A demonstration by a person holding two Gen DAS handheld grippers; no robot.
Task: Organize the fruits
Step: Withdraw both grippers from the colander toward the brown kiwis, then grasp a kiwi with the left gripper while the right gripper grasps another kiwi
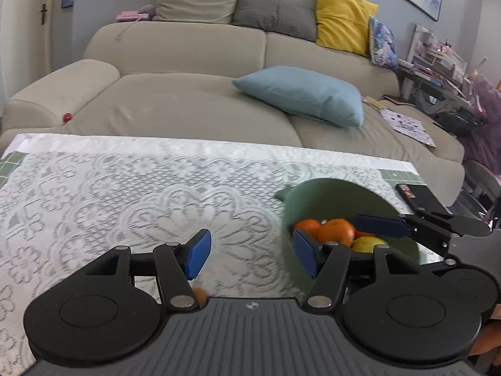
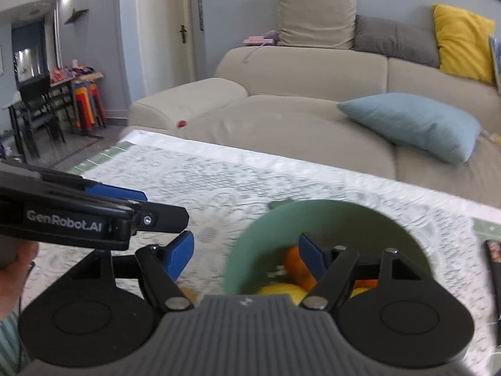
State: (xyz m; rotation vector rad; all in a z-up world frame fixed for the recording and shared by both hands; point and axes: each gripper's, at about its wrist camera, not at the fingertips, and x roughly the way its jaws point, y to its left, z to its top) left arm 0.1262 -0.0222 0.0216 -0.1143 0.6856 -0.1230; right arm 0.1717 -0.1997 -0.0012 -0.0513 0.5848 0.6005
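Observation:
A green bowl (image 1: 332, 188) stands on the lace-covered table at the right. Inside it lie oranges (image 1: 336, 230) and a yellow fruit (image 1: 368, 244). My left gripper (image 1: 252, 255) hovers just left of the bowl, open, with only tablecloth between its blue pads. A small orange fruit (image 1: 200, 294) lies on the cloth, half hidden under its left finger. My right gripper (image 2: 245, 258) is open and holds nothing; its right pad (image 2: 311, 258) hangs over the bowl (image 2: 328, 216), above an orange (image 2: 294, 263) and the yellow fruit (image 2: 281, 291). The small orange fruit (image 2: 188, 293) shows under its left finger.
A white lace cloth (image 1: 125, 194) covers the table. A black phone (image 1: 410, 192) lies at its right edge behind the bowl. A beige sofa (image 1: 188, 106) with a blue cushion (image 1: 300, 94) runs along the table's far side.

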